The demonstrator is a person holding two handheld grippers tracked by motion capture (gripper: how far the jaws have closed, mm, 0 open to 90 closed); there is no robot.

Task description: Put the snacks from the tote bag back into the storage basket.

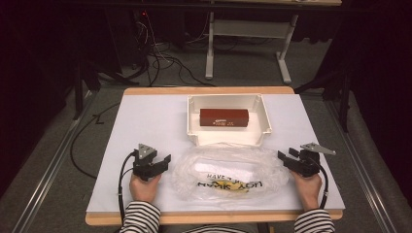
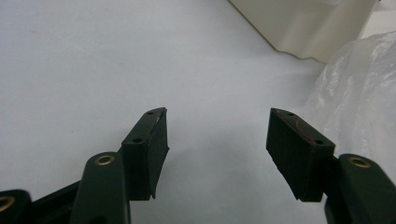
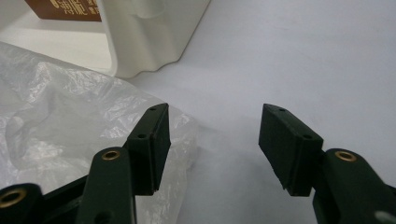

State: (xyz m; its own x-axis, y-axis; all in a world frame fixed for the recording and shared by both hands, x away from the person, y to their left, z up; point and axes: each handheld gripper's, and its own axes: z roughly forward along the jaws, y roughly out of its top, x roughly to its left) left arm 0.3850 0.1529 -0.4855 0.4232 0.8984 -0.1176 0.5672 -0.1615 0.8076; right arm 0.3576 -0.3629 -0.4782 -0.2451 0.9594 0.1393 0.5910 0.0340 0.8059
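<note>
Crumpled clear plastic bag with black lettering (image 1: 226, 175) lying flat on the white counter (image 1: 145, 121), just in front of the open white plastic bin (image 1: 266, 116); something yellow and something white visible through the film, too blurred to name. Dark red rectangular box (image 1: 224, 118) resting inside that bin, well apart from either hand.

Left gripper (image 1: 166, 160) just left of the bag, jaws spread wide, nothing between them but bare counter in the left gripper view, bag edge (image 2: 359, 102) just off to the side. Right gripper (image 1: 283, 156) just right of the bag, jaws likewise wide and holding nothing; in the right gripper view one jaw overlapping the bag's film (image 3: 70, 121), contact impossible to tell, the other over bare counter.

Likely risks from here: thin slippery film sliding out of a pinch if only a single layer gets caught. Uneven lift from the two sides tipping the contents out through the bag's mouth. Bag so close to the bin's front wall that a careless pull could snag the film on the rim or nudge the bin. Jaws closing too shallow, scraping counter rather than catching plastic.
</note>
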